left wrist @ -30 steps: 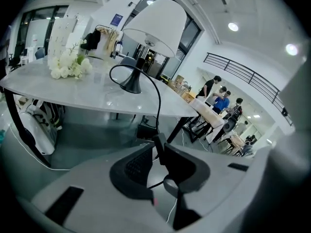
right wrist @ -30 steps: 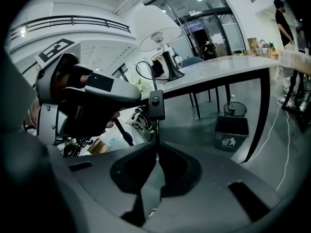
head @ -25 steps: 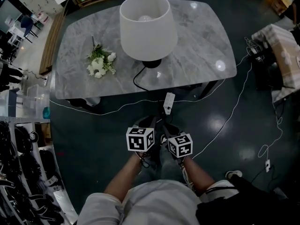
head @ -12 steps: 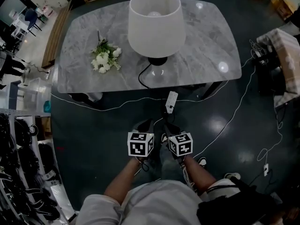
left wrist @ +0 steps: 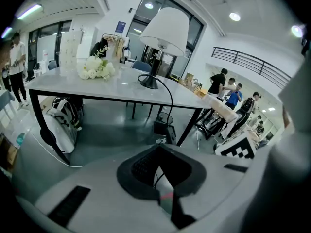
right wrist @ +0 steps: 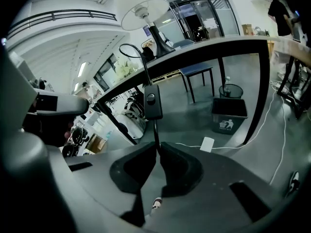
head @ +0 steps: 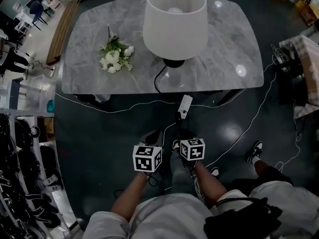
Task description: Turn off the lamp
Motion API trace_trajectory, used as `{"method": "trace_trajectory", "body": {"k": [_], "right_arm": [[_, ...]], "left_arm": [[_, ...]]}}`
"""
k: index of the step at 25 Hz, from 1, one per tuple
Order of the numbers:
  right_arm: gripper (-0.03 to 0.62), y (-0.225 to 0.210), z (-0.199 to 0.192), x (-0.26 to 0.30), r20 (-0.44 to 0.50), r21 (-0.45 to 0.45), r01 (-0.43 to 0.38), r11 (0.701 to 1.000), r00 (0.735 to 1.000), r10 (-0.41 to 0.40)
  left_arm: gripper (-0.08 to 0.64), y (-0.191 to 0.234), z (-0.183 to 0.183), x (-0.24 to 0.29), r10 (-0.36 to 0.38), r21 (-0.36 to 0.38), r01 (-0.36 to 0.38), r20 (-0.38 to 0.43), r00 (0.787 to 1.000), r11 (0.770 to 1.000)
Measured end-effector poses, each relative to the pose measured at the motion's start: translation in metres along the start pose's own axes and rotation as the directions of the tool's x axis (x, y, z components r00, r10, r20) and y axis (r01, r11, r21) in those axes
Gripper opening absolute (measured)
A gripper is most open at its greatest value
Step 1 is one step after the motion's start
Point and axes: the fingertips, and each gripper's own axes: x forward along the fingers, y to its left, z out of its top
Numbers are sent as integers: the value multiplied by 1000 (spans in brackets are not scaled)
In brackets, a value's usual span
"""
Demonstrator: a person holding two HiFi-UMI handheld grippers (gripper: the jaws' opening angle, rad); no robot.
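Dark floor (head: 99, 133) lay open before the near edge of the grey marble-topped table (head: 89, 44). The thin black lamp cord (right wrist: 155, 132) dropped off that edge. Its small oblong inline switch (right wrist: 152, 101) hung in free air, with room on both sides. Under the table stood a black waste bin (right wrist: 229, 113) and a black table leg (right wrist: 259, 91). On top, the white-shaded lamp (head: 174, 14) stood mid-table. The white flower bunch (head: 117, 58) lay well apart, and the right end was bare. A bystander's shoe (head: 255, 151) stood off right.

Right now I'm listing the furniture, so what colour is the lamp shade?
Plain white; the lamp shade shows best in the head view.
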Motion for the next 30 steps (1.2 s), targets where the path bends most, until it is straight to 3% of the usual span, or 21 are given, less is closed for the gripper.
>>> {"method": "trace_trajectory", "body": {"k": [14, 22, 30], "right_arm": [[20, -20, -8, 8, -13, 45, 44, 998, 999, -43], [18, -9, 18, -16, 58, 64, 68, 996, 996, -72], [12, 22, 63, -58, 176, 88, 55, 995, 982, -70]], "left_arm": [[8, 20, -9, -1, 11, -33, -11, -9, 1000, 999], [8, 10, 8, -9, -20, 15, 20, 23, 1000, 1000], [8, 0, 47, -35, -44, 70, 37, 99, 994, 997]]}}
